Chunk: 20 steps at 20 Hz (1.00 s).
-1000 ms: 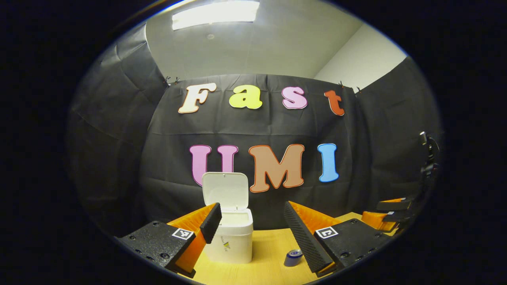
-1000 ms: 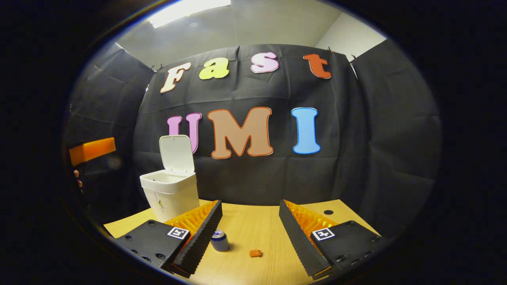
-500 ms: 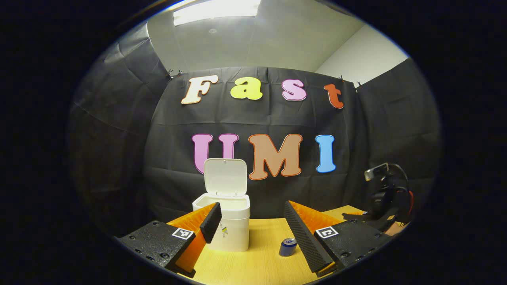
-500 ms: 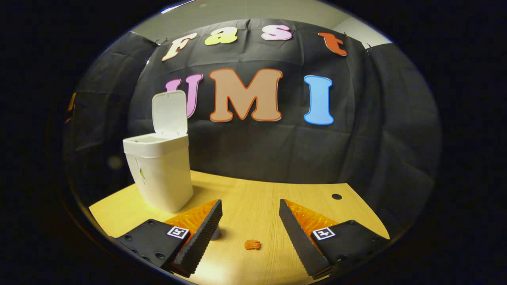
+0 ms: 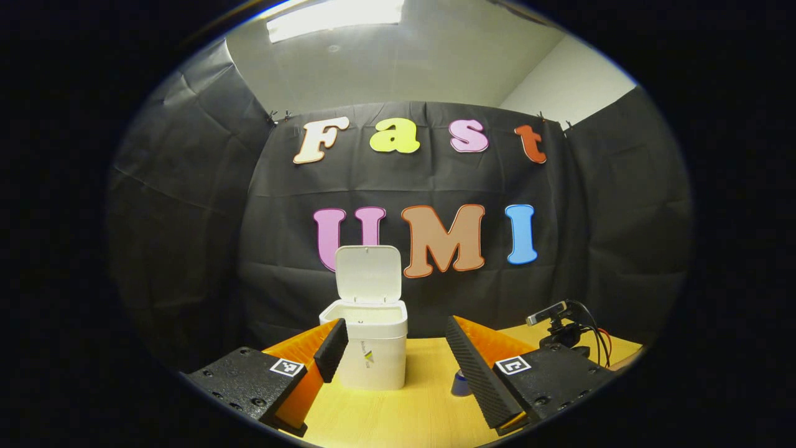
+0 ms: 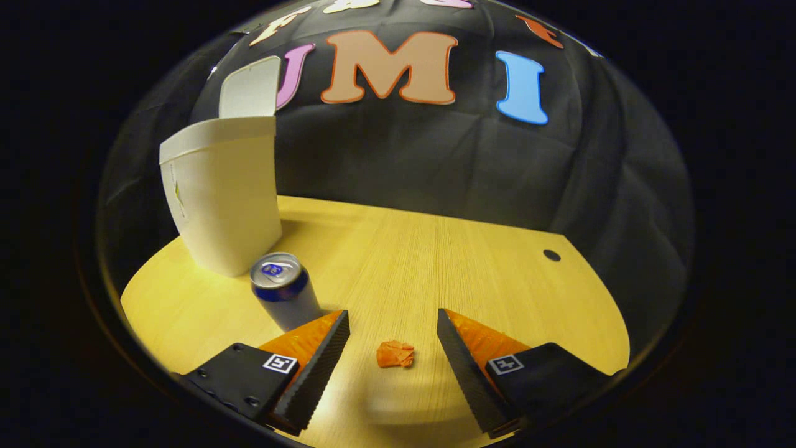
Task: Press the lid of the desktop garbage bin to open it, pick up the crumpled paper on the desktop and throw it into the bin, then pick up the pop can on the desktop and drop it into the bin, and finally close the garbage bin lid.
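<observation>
On the yellow wooden desktop (image 6: 435, 249), the open-lidded white plastic bin (image 6: 217, 193), the blue pop can (image 6: 283, 295) and the orange crumpled paper (image 6: 395, 354) are being approached; the paper is being straddled untouched by the spread right gripper (image 6: 392, 323), risking the can being knocked. The left gripper (image 5: 395, 348) is being held spread.

Right tongs (image 6: 392, 333) have dropped low and pitched down toward the yellow wood-grain counter (image 6: 435, 249); jaws wide, now bracketing the small orange crumpled paper wad (image 6: 395, 354), no contact. Blue-and-silver pop can (image 6: 283, 289), earlier half hidden behind the left finger, now stands exposed beside it. White plastic bin with raised lid (image 5: 372, 336) has drifted toward centre in the left gripper view, farther off. Right rig there has sunk to counter level.
</observation>
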Each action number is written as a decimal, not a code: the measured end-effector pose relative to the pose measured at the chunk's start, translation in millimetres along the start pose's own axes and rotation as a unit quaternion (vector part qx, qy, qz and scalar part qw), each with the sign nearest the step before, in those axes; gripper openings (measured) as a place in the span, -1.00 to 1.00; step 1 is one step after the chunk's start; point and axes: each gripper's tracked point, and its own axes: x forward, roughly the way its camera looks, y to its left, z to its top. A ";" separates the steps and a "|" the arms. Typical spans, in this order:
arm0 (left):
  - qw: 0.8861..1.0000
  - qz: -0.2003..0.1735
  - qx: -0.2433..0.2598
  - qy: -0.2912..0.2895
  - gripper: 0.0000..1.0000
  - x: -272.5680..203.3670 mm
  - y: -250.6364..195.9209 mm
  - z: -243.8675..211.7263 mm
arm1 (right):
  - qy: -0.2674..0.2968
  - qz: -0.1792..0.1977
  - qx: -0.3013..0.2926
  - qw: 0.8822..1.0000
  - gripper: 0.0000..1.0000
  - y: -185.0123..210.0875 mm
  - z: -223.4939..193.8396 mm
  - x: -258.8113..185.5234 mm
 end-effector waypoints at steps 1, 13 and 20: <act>1.000 0.003 -0.001 0.002 0.91 -0.2 2.7 -1.0 | 0.013 0.000 0.003 1.000 1.00 0.4 -5.4 6.3; 1.000 0.015 0.003 0.015 0.91 -6.9 18.3 -9.6 | 0.072 -0.018 -0.021 0.997 0.17 4.9 -49.2 31.8; 1.000 0.013 -0.003 0.018 0.91 -5.1 21.6 -12.8 | 0.080 0.018 -0.020 0.996 -0.43 14.5 -53.8 28.6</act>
